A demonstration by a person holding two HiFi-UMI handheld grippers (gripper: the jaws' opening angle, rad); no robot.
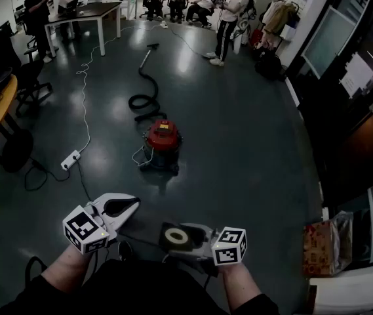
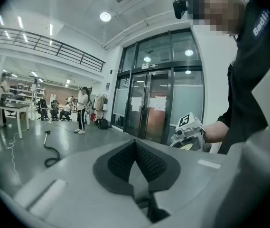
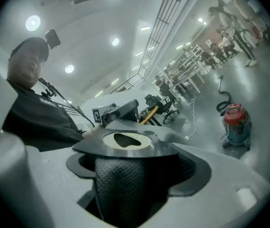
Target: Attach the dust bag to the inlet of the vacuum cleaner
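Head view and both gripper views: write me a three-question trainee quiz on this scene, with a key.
1. True or false: the left claw is shut with nothing in it.
2. Which one holds the dust bag? A) the left claw B) the right claw C) neither
3. Fill in: the red vacuum cleaner stands on the ___ ahead of the person, with its hose trailing away behind it.

Key
1. True.
2. B: the bag's collar sits between its jaws.
3. floor
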